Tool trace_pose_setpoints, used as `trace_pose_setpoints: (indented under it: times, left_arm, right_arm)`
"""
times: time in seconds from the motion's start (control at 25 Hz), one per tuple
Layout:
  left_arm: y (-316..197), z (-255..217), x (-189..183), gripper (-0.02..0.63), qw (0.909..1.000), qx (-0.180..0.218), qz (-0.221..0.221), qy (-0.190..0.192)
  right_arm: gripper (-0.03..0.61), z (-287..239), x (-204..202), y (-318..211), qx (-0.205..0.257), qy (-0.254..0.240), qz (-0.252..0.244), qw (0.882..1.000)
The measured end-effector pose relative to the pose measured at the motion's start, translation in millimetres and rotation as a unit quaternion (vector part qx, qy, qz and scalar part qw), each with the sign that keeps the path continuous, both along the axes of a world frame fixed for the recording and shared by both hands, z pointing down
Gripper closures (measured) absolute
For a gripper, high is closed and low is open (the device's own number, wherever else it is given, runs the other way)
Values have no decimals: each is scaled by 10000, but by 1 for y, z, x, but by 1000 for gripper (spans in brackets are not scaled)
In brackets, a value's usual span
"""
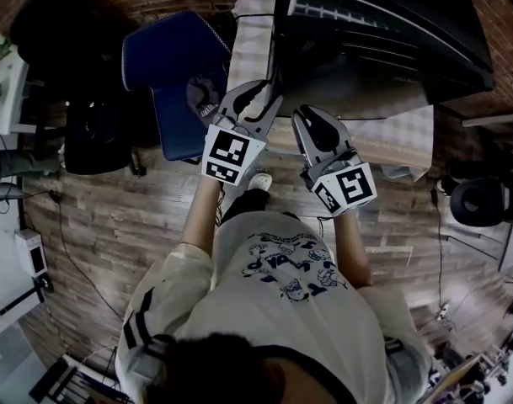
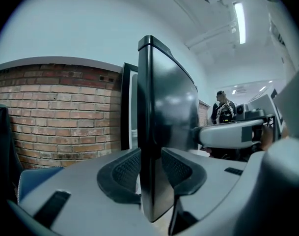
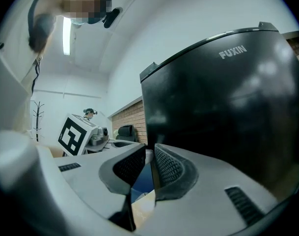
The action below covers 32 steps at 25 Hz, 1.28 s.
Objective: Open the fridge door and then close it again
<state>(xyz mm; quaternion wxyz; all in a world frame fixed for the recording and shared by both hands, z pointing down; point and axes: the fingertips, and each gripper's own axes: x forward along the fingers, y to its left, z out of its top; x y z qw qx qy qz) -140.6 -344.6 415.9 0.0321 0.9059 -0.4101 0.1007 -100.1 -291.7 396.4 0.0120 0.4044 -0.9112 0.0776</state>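
Observation:
The black fridge stands on a cloth-covered table at the top of the head view, and its door edge juts towards me. My left gripper is shut on that edge. In the left gripper view the dark door stands upright between the two pads, which press on it, at my left gripper. My right gripper hovers beside it on the right, shut with nothing in it. In the right gripper view the glossy fridge front fills the right side, close behind my right gripper.
A blue chair stands left of the fridge, with a black seat or bag further left. A brick wall runs behind. The checked table cloth shows under the fridge. A person stands in the background. Cables lie on the wooden floor.

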Motion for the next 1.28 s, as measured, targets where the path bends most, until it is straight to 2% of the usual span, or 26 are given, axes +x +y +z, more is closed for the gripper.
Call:
trace_pose_setpoints:
  times: [0.64, 1.28]
  left_arm:
    - [-46, -3, 2, 476, 9997, 107, 207, -57]
    - [-63, -2, 10, 474, 9999, 108, 67, 25]
  right_arm:
    - [506, 5, 11, -28, -81, -10, 376, 9993]
    - [506, 5, 28, -41, -76, -61, 786, 9969]
